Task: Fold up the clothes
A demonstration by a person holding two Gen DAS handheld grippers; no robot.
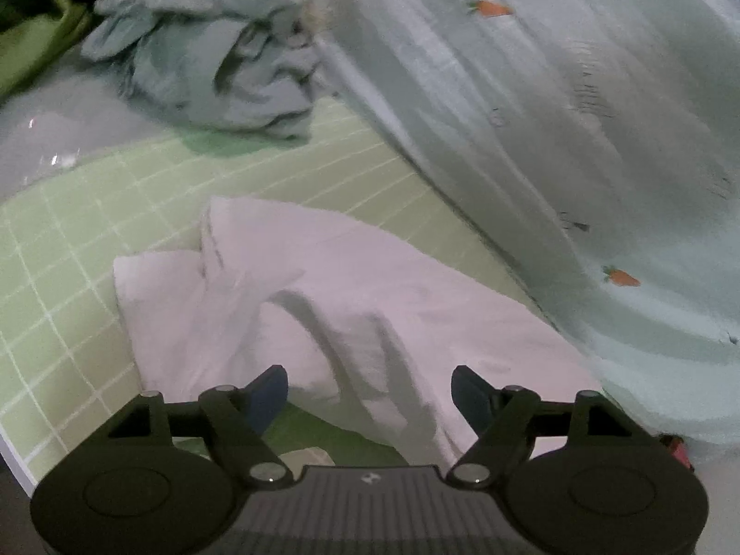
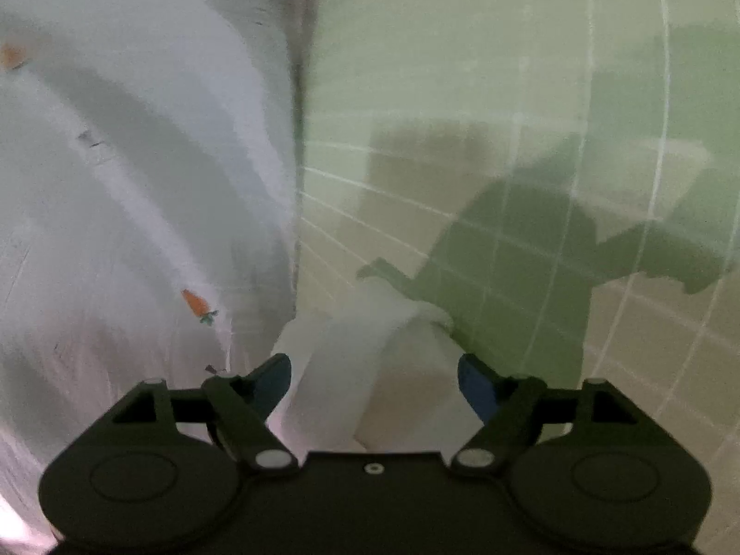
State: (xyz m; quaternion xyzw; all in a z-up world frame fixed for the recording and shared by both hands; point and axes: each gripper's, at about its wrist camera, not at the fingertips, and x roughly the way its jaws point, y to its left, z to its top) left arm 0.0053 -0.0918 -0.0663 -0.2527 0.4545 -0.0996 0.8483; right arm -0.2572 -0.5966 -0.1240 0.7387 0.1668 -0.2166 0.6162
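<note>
The white garment lies on the green checked sheet, directly ahead of the left gripper, running away rightward; the right gripper hovers over its edge, both spread, empty.

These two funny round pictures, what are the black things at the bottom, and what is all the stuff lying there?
Each picture comes from a little camera riding on a claw that a person holds, one in each hand. The black parts are the claws themselves: the left claw and the right claw. Both are open and hold nothing. Under them lies a folded white garment on a green checked sheet. Beside it is a pale cloth with little carrots, and farther back a crumpled grey-blue pile of clothes.
</note>
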